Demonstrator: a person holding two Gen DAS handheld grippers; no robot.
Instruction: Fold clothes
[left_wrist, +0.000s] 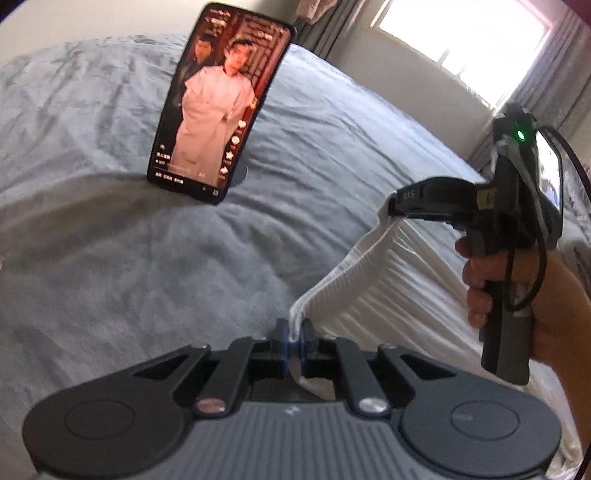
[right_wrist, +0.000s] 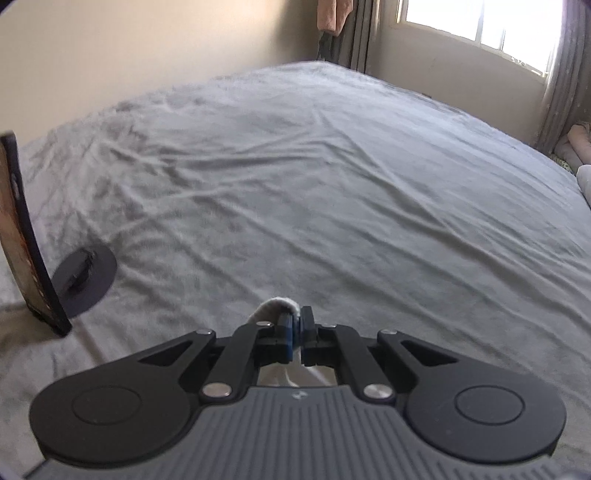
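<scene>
At the bottom centre of the left wrist view, the left gripper (left_wrist: 294, 341) has its blue-padded jaws pressed almost together on a thin edge of a white ribbed garment (left_wrist: 373, 280). From that pinch the cloth's hem runs up and to the right across the frame to the right gripper (left_wrist: 393, 205), which points leftward from the right side and nips the hem's other end between its dark fingertips. A hand (left_wrist: 517, 295) at the right edge wraps the handle of that gripper, a black cable looping beside it. Between the two pinches the garment hangs stretched, its ribbed body falling away toward the lower right over the grey bedspread (left_wrist: 129, 258).

Low in the middle of the right wrist view, the right gripper (right_wrist: 295, 334) shows the same tight closure, with a small roll of white fabric (right_wrist: 279, 305) poking out above and to the left of the pads.

A phone (left_wrist: 218, 107) stands propped on a round stand in the upper left centre of the left view, its screen lit; in the right view it appears edge-on at the left border (right_wrist: 22, 236).
</scene>
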